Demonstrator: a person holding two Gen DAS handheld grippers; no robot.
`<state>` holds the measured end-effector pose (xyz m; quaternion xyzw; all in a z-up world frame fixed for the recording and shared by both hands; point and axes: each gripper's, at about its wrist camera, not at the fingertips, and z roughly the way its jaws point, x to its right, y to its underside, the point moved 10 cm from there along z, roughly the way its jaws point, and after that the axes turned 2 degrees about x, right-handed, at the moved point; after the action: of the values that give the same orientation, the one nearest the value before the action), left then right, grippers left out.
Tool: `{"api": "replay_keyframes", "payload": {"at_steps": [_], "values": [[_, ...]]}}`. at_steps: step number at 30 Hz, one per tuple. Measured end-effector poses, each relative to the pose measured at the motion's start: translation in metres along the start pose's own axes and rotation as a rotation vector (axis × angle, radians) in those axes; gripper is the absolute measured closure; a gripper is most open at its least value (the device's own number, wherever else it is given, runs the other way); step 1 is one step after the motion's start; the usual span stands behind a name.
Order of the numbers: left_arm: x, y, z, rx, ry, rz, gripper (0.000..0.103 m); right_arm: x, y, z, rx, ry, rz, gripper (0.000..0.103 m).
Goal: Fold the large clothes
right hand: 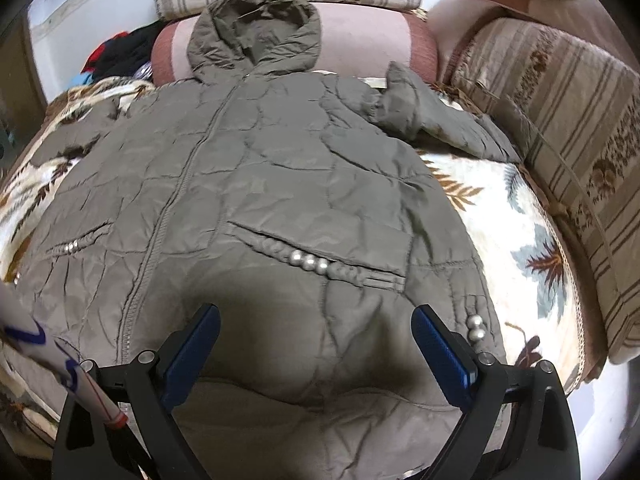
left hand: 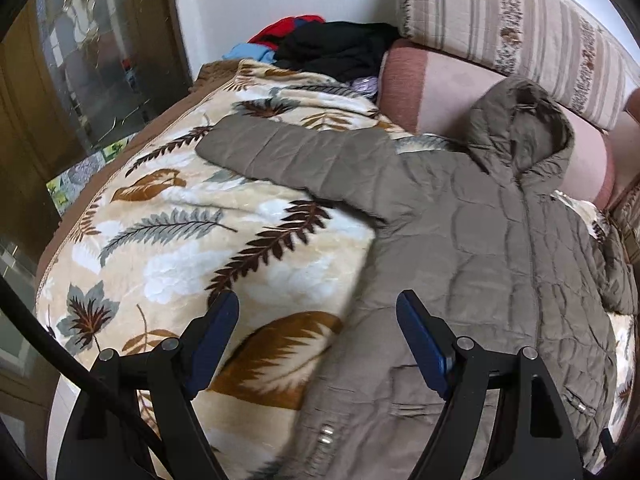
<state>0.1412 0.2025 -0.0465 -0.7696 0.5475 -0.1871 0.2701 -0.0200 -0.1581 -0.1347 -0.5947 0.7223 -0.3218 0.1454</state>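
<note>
Left tool (left hand: 318, 308) we held with jaws apart, empty, above jacket (left hand: 480, 240) edge. Right tool (right hand: 316, 324) likewise spread, over hem. Jacket lay flat, zipped, on leaf-print blanket (left hand: 180, 240), hood against pink bolster (right hand: 360, 36).

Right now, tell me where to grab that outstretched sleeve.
Take the sleeve at its cuff end with the left tool, coming from the blanket side. It lies flat and straight away from the jacket, so the cuff is free.
</note>
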Motion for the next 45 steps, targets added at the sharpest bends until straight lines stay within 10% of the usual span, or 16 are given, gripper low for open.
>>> {"api": "replay_keyframes", "payload": {"at_steps": [15, 28, 39, 40, 42, 45], "values": [[-0.142, -0.072, 0.080, 0.037, -0.051, -0.171, 0.023, -0.060, -0.021, 0.015, -0.048, 0.049, -0.135, 0.005], [-0.185, -0.120, 0.229, -0.145, 0.530, -0.611, 0.029, -0.096, -0.038, 0.044, -0.047, 0.058, -0.205, 0.005], [-0.149, -0.151, 0.294, -0.169, 0.620, -0.699, 0.018, -0.107, -0.044, 0.064, -0.066, 0.086, -0.241, 0.005], [-0.147, -0.152, 0.295, -0.172, 0.583, -0.671, 0.023, -0.107, -0.044, 0.065, -0.066, 0.086, -0.240, 0.005], [-0.141, -0.152, 0.294, -0.182, 0.429, -0.545, 0.091, -0.108, -0.044, 0.067, -0.066, 0.083, -0.235, 0.005], [-0.124, -0.160, 0.269, -0.161, 0.348, -0.405, 0.095, -0.106, -0.045, 0.065, -0.066, 0.070, -0.216, 0.005]]}}
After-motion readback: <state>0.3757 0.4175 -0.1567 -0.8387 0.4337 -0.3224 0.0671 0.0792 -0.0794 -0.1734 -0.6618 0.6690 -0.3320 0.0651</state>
